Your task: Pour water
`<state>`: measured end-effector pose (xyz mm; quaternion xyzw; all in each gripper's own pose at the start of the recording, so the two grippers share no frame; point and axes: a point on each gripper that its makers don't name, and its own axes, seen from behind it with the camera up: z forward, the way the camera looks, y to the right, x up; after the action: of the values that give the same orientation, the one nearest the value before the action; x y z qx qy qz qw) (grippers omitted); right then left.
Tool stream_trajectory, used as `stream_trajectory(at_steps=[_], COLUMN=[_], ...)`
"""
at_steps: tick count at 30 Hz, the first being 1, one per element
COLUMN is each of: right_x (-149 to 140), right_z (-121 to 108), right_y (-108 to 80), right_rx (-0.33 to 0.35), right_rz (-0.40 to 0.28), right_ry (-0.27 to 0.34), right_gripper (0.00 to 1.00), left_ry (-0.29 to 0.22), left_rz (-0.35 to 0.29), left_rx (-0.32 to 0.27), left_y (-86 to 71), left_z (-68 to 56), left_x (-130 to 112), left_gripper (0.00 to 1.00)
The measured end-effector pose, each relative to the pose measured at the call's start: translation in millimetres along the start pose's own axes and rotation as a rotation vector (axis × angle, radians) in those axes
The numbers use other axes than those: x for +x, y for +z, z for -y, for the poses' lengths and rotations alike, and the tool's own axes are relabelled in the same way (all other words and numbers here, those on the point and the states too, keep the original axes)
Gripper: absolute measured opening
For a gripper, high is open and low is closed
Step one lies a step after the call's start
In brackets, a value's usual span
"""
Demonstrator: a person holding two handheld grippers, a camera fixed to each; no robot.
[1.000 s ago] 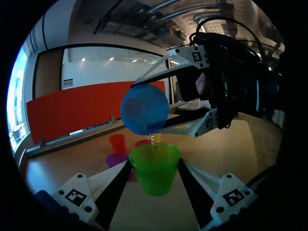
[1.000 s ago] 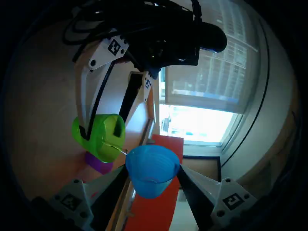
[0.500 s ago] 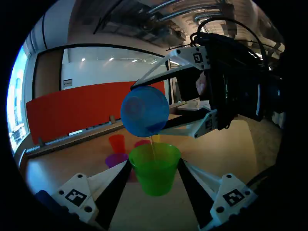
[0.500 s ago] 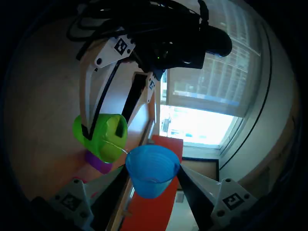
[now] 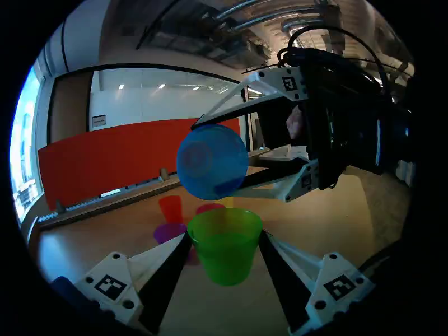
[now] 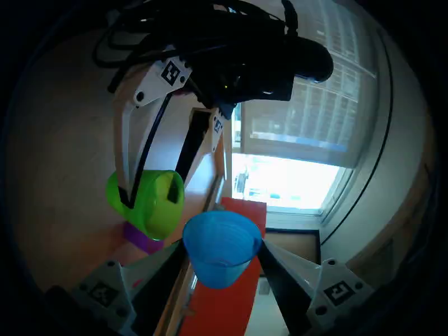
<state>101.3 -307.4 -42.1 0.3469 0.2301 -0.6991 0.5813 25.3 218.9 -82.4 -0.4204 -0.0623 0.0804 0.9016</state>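
In the left gripper view my left gripper [image 5: 225, 252] is shut on a green cup [image 5: 225, 251] that stands upright and holds liquid. Just above it a blue cup [image 5: 212, 162] lies tipped on its side, bottom toward the camera, with the right gripper [image 5: 224, 154] shut on it. No stream runs between the cups. In the right gripper view my right gripper [image 6: 222, 255] grips the blue cup [image 6: 222, 247], whose open mouth faces the camera with a little water left inside. The green cup [image 6: 147, 203] sits just left of it, between the left gripper's fingers [image 6: 124, 168].
On the wooden table [image 5: 325, 218] behind the green cup stand an orange cup [image 5: 170, 208], a purple cup [image 5: 169, 231], a pink cup [image 5: 208, 208] and a yellow cup [image 5: 227, 201]. A red wall panel [image 5: 112, 159] runs along the far edge. The purple cup [image 6: 140, 238] shows under the green one.
The thin stream from the blue cup into the green cup has stopped. The blue cup has lifted slightly and shifted a little right; the green cup stays put.
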Motion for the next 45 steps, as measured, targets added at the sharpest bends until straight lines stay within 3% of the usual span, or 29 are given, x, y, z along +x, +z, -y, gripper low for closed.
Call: stream_trajectory(at_steps=[6, 10, 24, 36, 45], right_x=[0.7, 2.3, -16.5, -29.2, -30.0], right_z=[1.5, 3.2, 4.5, 22.4, 35.5], right_y=[-1.0, -2.0, -9.8, -19.6, -27.4], right_rx=[0.002, 0.009, -0.009, -0.011, 0.029], right_rz=[-0.004, -0.014, -0.002, 0.015, 0.001], right_ry=[0.082, 0.186, 0.657, 1.041, 1.264], right_gripper=[0.91, 0.91, 0.91, 0.91, 0.91], left_ry=[-0.002, 0.000, 0.004, 0.013, 0.011], left_rz=[0.003, 0.008, 0.013, 0.018, 0.019], left_rx=[0.000, 0.002, 0.010, 0.018, 0.024], left_y=[-0.7, -1.3, -3.8, -6.2, -7.8], left_z=[0.9, 2.0, 4.0, 5.6, 8.9], left_x=[0.2, 0.2, 2.3, 5.9, 6.6], left_gripper=[0.86, 0.86, 0.86, 0.86, 0.86])
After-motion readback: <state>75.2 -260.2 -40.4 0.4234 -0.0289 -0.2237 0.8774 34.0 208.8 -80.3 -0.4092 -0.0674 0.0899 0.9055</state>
